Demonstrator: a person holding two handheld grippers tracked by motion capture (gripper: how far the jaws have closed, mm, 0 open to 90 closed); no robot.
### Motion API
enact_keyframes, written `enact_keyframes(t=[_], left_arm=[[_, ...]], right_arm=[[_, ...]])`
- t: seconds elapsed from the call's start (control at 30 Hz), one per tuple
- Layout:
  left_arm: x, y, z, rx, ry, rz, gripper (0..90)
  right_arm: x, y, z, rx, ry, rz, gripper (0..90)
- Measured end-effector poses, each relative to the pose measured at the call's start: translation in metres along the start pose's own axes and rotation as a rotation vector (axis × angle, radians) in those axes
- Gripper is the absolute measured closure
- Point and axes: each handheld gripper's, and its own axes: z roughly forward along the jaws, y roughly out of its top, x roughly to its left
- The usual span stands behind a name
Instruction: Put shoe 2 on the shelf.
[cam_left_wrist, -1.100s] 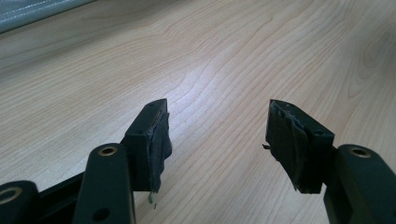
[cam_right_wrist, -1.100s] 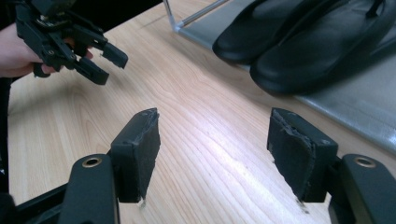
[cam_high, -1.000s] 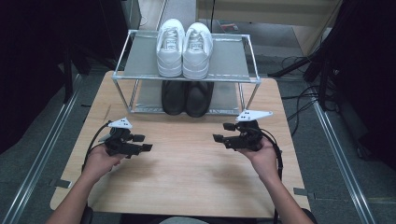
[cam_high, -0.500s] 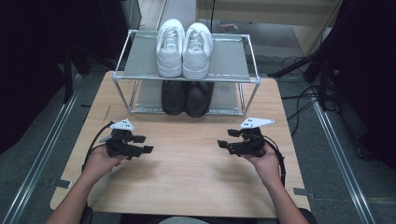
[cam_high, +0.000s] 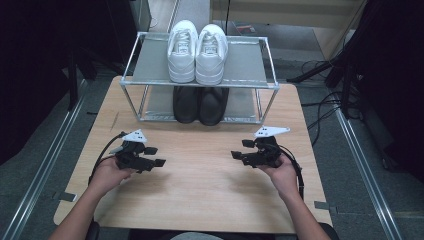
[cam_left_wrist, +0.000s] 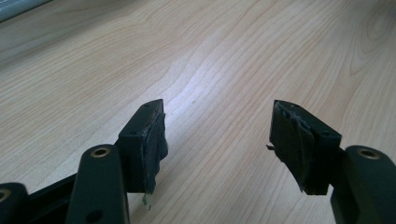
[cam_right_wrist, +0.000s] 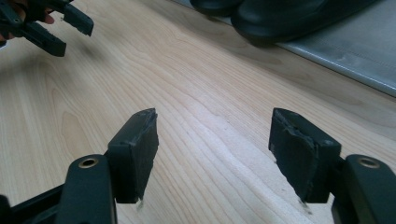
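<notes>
Looking down from the high view, white sneakers sit atop a metal rack, black shoes below, apparently all placed, while left gripper and right gripper hover over the table; each gripper view shows jaws wide apart, empty.

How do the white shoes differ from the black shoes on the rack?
Colour: the white shoes are bright white, the black shoes dark. Place: the white shoes stand on the top shelf of the rack, the black shoes on the bottom shelf beneath them. View: the white shoes show fully, the black shoes are partly hidden by the shelf. Both pairs sit side by side, toes toward the person.
</notes>
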Motion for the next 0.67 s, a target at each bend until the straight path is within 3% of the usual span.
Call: enact_keyframes(t=[0.57, 0.67], left_arm=[[0.000, 0.000, 0.003, 0.013, -0.033, -0.021, 32.9], [-0.007, 0.002, 0.011, 0.011, -0.024, -0.051, 25.1]], right_arm=[[-0.001, 0.000, -0.001, -0.001, -0.008, 0.004, 32.6], [-0.001, -0.003, 0.002, 0.062, 0.012, -0.036, 26.1]])
